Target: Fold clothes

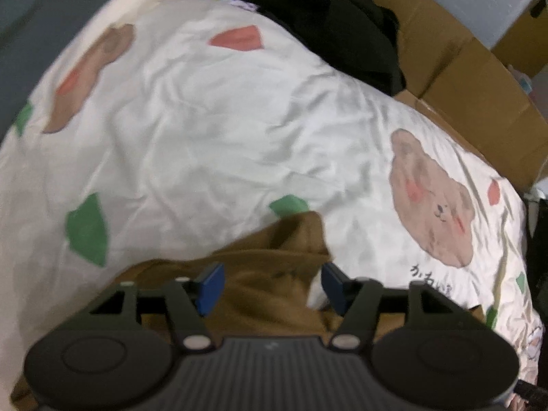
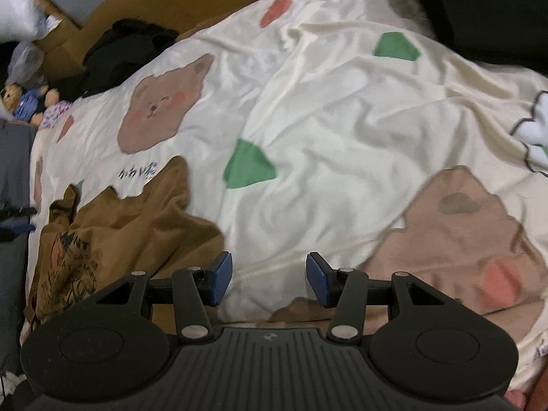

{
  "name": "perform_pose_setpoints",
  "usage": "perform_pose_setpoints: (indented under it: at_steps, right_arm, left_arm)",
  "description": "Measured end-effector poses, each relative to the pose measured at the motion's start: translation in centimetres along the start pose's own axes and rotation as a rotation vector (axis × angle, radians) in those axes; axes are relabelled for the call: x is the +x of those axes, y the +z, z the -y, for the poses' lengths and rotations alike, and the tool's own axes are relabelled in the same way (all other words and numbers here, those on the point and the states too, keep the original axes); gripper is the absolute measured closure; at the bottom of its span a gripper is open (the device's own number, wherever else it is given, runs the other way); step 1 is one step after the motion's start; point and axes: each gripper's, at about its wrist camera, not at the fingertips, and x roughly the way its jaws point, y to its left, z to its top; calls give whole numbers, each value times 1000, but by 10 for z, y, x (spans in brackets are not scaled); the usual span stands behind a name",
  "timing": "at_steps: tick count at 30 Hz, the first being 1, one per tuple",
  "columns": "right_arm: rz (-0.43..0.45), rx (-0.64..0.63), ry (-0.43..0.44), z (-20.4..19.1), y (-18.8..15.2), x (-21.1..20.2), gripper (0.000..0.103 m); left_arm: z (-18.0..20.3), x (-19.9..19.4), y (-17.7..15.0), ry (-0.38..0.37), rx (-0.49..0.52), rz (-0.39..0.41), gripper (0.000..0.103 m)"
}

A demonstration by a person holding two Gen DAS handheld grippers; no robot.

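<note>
Brown shirt (image 2: 137, 226) crumpled at sheet's (image 1: 212, 130) near edge. Left gripper (image 1: 272, 286) wide, over shirt, seemingly untouching. Right gripper (image 2: 269, 279) open beside shirt; bare sheet beyond.

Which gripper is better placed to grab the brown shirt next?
Probably left. The left gripper is open with the brown shirt bunched between its fingers. The right gripper is open over bare bedsheet, the shirt off to its side.
</note>
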Motion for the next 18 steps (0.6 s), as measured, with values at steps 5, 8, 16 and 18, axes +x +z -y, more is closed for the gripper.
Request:
perform_pose_setpoints:
  at_steps: [5,8,16,18]
  right_arm:
    - [-17,-42,6,-12,-6,5,40]
    - [-24,-49,2,-13,-7,6,40]
    - [-22,-42,-2,-13,-8,6,40]
    - [-22,-43,-1,-13,-9,6,40]
  left_arm:
    - [15,25,-1,55,43,-33,25]
    - [12,33,-2,80,28,-47,36]
    - [-20,13,5,104,-85,38,98]
    - [-30,-1,10,123,-116,85,99]
